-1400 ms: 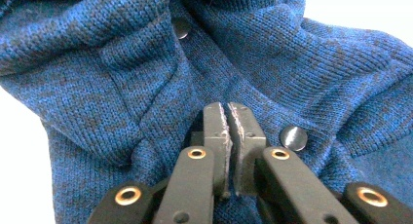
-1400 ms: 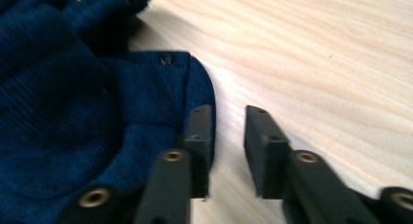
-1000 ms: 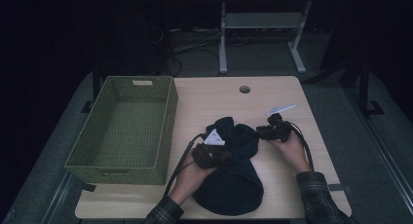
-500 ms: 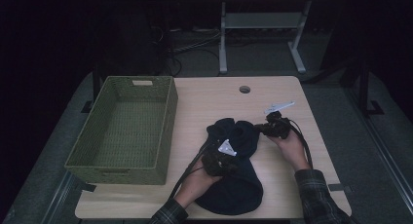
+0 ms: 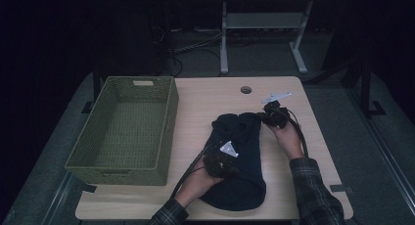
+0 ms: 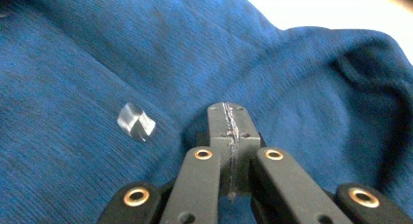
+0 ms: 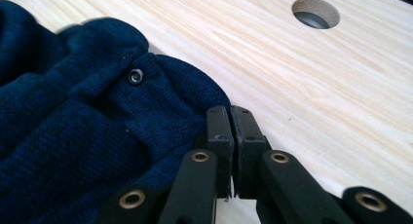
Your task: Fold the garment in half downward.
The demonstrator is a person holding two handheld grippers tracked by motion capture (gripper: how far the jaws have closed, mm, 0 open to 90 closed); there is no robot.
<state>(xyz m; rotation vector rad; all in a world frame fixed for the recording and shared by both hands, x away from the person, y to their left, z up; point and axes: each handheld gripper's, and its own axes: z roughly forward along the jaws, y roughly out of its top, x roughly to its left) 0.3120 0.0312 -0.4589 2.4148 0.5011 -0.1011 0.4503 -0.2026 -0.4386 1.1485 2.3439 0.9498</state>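
Observation:
A dark blue knitted garment (image 5: 244, 186) lies bunched on the wooden table (image 5: 205, 102), right of centre. My left gripper (image 5: 226, 160) rests on its middle; in the left gripper view (image 6: 229, 109) the jaws are shut and the knit (image 6: 97, 63) puckers around their tips. A small clear tag (image 6: 136, 121) sits on the cloth to the left of them. My right gripper (image 5: 263, 118) is at the garment's far right edge. In the right gripper view (image 7: 230, 113) its jaws are shut on the hem (image 7: 185, 92), close to a metal snap (image 7: 136, 76).
A green woven basket (image 5: 169, 117) stands empty on the table's left half. A round cable hole (image 5: 245, 89) is in the tabletop behind the garment, also visible as the hole (image 7: 315, 12) ahead of the right jaws. Bare wood lies between basket and garment.
The left gripper has slid right and nearer onto the garment's middle. The right gripper has shifted slightly away and up at the garment's edge. The garment's raised top fold now lies flatter.

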